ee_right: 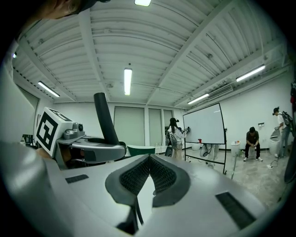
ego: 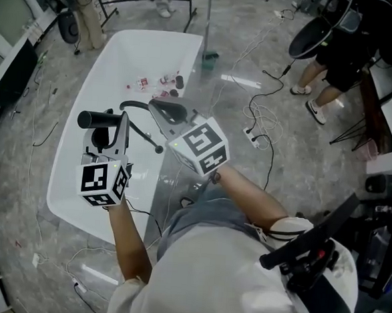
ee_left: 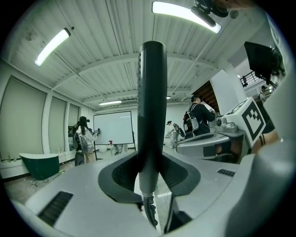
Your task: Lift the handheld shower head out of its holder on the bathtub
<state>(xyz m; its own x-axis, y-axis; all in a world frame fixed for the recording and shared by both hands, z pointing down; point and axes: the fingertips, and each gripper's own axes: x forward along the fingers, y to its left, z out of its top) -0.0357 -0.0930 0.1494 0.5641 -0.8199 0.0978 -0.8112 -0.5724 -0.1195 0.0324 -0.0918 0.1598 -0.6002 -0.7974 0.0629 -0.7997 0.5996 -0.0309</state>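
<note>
The left gripper (ee_left: 150, 173) clamps the shower head (ee_left: 152, 92) upright between its jaws, seemingly for a steady lift, while the right gripper (ee_right: 149, 166) beside it is pinched together on nothing.

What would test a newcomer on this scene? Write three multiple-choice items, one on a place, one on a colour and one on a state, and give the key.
1. Where is the shower head?
A. On the floor
B. Clamped in the left hand-held gripper
C. On a wall hook

2. What colour is the bathtub in the head view?
A. Red
B. Black
C. White

3. How does the right hand-held gripper stand?
A. Shut, with nothing between its pads
B. Wide open
C. Shut on a towel

Key:
1 B: the left gripper view shows the pads pressed on the shower head.
2 C: the head view shows a white bathtub.
3 A: the right gripper view shows the pads meeting with nothing between them.
</note>
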